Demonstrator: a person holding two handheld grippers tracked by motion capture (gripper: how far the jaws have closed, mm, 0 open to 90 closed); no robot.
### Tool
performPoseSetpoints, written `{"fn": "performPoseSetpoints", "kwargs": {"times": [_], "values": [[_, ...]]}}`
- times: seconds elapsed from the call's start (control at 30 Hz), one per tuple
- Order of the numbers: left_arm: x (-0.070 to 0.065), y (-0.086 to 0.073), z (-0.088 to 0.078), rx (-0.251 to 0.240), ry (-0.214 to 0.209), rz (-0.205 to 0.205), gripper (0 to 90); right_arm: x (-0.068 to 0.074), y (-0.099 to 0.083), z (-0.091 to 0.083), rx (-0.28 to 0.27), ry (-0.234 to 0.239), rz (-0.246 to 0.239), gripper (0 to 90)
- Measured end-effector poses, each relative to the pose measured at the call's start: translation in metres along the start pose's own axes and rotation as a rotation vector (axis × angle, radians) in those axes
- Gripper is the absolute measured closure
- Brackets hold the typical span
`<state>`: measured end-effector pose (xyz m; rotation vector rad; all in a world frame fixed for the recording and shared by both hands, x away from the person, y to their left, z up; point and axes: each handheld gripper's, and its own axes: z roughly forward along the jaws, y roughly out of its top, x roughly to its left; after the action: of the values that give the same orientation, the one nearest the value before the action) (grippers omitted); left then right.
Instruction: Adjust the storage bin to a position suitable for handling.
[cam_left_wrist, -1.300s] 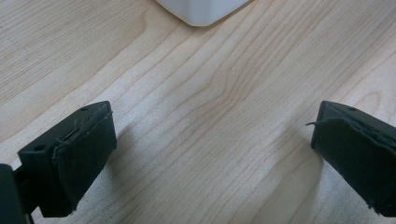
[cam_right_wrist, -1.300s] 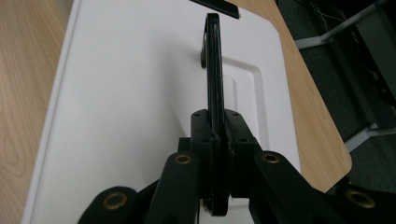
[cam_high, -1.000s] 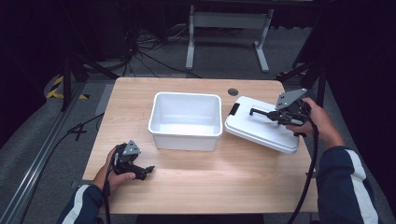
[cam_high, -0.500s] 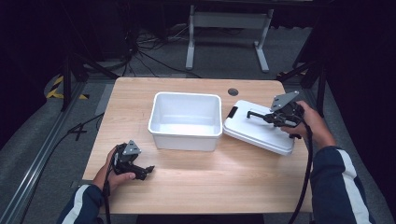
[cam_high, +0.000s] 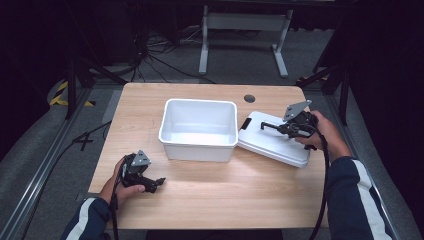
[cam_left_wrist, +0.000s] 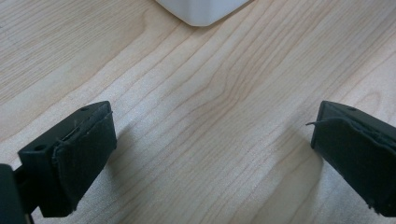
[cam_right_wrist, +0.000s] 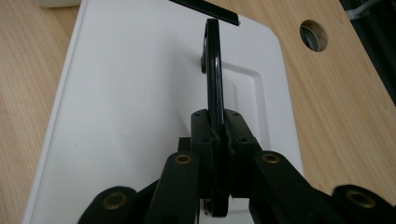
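High view: white lid (cam_high: 274, 145) lies by the bench's right edge, its left end propped on the rim of the white bin (cam_high: 199, 129), so it sits tilted. Long axis runs roughly from the bin's right wall toward the bench's front-right corner. Right gripper (cam_high: 267, 125) is clamped on the lid's black handle (cam_high: 272, 125), probably to carry the lid by it. Left gripper (cam_high: 159, 182) is parked near the front-left corner, well apart from the bin, likely idle.

Left gripper view: jaws wide apart, nothing between them, bare bench (cam_left_wrist: 210, 102) below.

Right gripper view: jaws pinched tight on the handle (cam_right_wrist: 214, 79), which stands edge-on and runs straight away from the camera along the lid's (cam_right_wrist: 140, 93) length. Black latch (cam_right_wrist: 205, 11) sits at the lid's far end; cable hole (cam_right_wrist: 314, 35) is beyond it.
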<state>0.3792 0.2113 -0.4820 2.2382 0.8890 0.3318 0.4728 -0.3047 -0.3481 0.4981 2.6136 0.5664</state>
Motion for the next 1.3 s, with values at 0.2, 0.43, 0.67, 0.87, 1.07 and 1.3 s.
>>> {"fn": "performPoseSetpoints", "kwargs": {"times": [0.2,0.43,0.67,0.87,1.07,1.3], "values": [[0.0,0.0,0.0,0.0,0.0,-0.001,0.6,0.0,-0.001,0.007,0.008,0.009,0.005,84.4],[0.0,0.0,0.0,0.001,-0.001,0.001,0.6,-0.002,-0.004,0.011,0.016,0.016,0.013,84.3],[0.0,0.0,0.0,0.0,-0.001,0.001,0.6,-0.003,-0.006,0.017,0.023,0.025,0.023,84.3],[0.0,0.0,0.0,-0.001,0.002,0.003,0.6,-0.003,-0.009,0.019,0.027,0.024,0.036,84.1],[0.0,0.0,0.0,0.004,-0.005,0.004,0.5,-0.004,-0.014,0.024,0.04,0.033,0.052,82.2],[0.001,0.0,0.0,0.003,-0.009,0.005,0.5,-0.005,-0.015,0.022,-0.01,0.036,0.081,79.8]]}}
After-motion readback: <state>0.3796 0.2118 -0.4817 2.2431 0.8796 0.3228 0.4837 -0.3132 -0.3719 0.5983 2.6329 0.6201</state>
